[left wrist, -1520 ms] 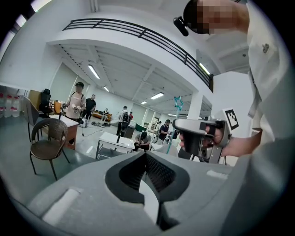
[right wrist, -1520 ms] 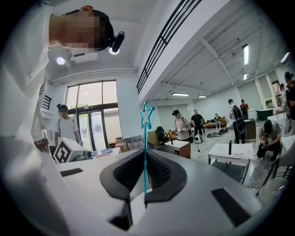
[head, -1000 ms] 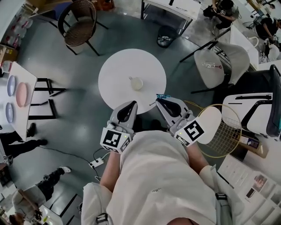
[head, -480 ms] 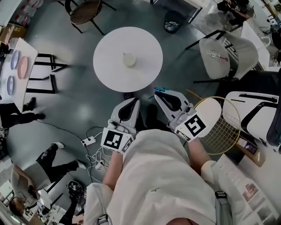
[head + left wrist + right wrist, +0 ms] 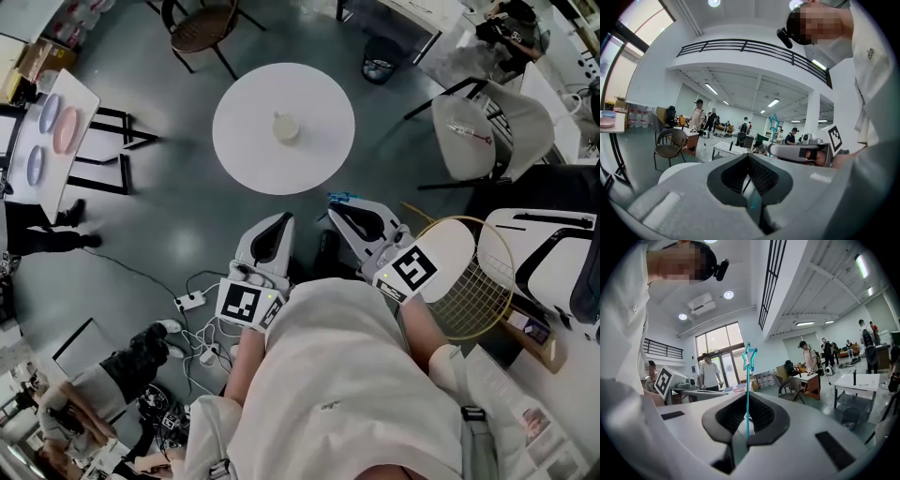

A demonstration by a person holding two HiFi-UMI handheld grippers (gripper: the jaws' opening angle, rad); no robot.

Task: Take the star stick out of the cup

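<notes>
We inspect an open hall with a grey floor [image 5: 178, 220]. On it stands a round white table [image 5: 246, 155], with the cup [image 5: 287, 127] near the middle of the top. A dark chair [image 5: 202, 23] stands beyond the table. A side table [image 5: 82, 98] bearing plates [image 5: 64, 131] is at the left, and a racket [image 5: 478, 291] shows at the person's right.

Both grippers are held in front of the person's body, off the table and well apart from the cup. The right gripper [image 5: 337, 210] has its jaws drawn narrow on the star stick [image 5: 341, 199]. In the right gripper view the thin teal shaft stands upright between the pads, with the star outline at its top above the jaws. The stick is clear of the cup.

The left gripper [image 5: 280, 222] has its jaws together, and the left gripper view shows nothing between them. The two grippers are side by side and do not touch.
</notes>
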